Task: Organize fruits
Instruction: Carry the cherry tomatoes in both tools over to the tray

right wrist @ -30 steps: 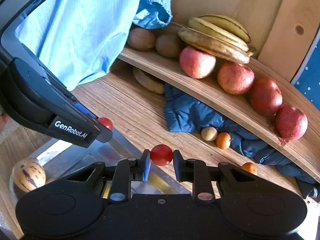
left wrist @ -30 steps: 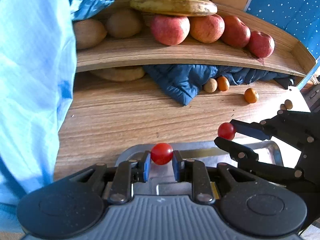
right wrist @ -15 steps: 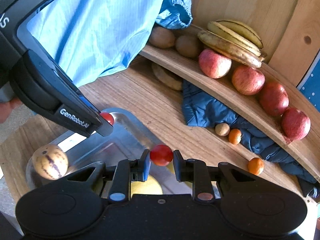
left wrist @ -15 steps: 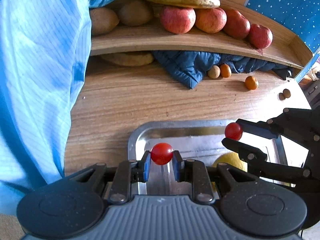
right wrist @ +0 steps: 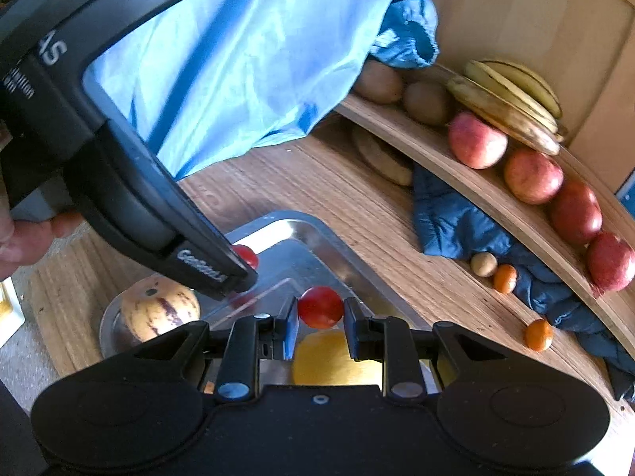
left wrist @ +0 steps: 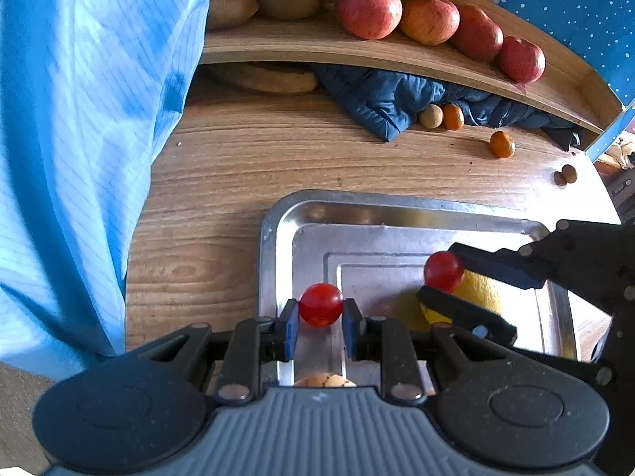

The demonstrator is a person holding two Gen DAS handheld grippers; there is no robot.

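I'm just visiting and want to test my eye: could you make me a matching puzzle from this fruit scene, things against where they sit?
Things:
1. cherry tomato
2. apples
3. yellow fruit
4. small orange fruit

Places:
A. lying in the metal tray
B. loose on the wooden table
C. pinched in the left tool
D. lined up on the shelf

Pairs: 1-C, 2-D, 3-A, 4-B

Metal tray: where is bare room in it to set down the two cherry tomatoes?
The metal tray is bare in its far left part, between its rim and the yellow fruit. The near side is crowded: yellow fruit at right, striped melon at the near left corner. Wooden table beyond is also bare.
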